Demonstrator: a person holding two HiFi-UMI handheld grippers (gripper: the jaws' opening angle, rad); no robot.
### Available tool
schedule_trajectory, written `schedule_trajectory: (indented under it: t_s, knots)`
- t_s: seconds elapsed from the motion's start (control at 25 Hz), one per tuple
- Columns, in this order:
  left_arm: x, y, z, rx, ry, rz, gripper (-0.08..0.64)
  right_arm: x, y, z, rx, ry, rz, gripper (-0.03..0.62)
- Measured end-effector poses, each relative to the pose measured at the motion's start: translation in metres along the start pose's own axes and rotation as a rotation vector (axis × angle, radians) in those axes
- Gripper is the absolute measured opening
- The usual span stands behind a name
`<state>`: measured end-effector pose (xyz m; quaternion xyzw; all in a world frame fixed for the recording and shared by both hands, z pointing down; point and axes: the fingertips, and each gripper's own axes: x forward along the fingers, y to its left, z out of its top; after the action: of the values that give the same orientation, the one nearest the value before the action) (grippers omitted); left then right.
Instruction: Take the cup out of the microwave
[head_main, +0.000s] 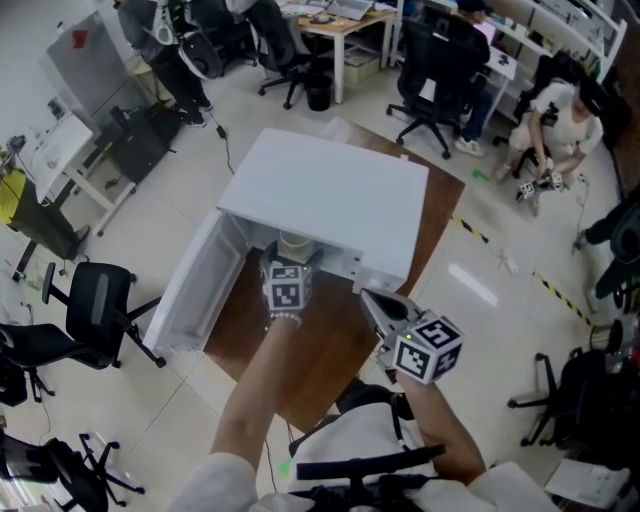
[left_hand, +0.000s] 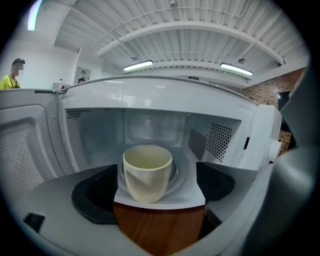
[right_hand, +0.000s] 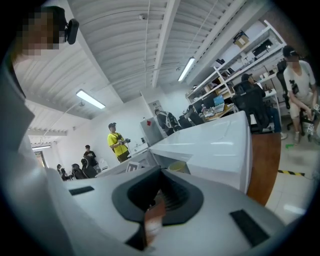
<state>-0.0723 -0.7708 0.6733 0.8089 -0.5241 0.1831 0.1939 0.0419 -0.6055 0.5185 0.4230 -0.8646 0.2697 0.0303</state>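
The head view looks from high up, steeply down onto the white microwave (head_main: 330, 200). The left gripper view sits low and close, looking straight into its open front at the cup (left_hand: 147, 172). The right gripper view looks along its side toward the room. All three show the microwave.
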Motion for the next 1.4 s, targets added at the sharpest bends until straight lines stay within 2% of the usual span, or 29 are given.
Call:
schedule_trajectory:
  t_s: [0.16,0.44,1.0,1.28,1.4]
  knots:
    - [0.016,0.004,0.000,-0.006,0.011,0.007,0.482,0.014,-0.002,0.008,-0.041,0.042,-0.039,0.000]
    - [0.041,0.012,0.003,-0.007,-0.007,0.022,0.482,0.040,-0.005,0.019,-0.068,0.070,-0.059,0.000]
    - [0.064,0.023,-0.002,0.010,-0.007,0.068,0.482,0.050,-0.007,0.025,-0.065,0.068,-0.025,0.002]
    - [0.068,0.018,-0.003,0.051,-0.007,0.044,0.482,0.050,-0.006,0.026,-0.062,0.065,-0.019,0.002]
    - [0.071,0.019,-0.002,0.046,-0.015,0.045,0.482,0.050,-0.009,0.026,-0.058,0.062,-0.016,0.002]
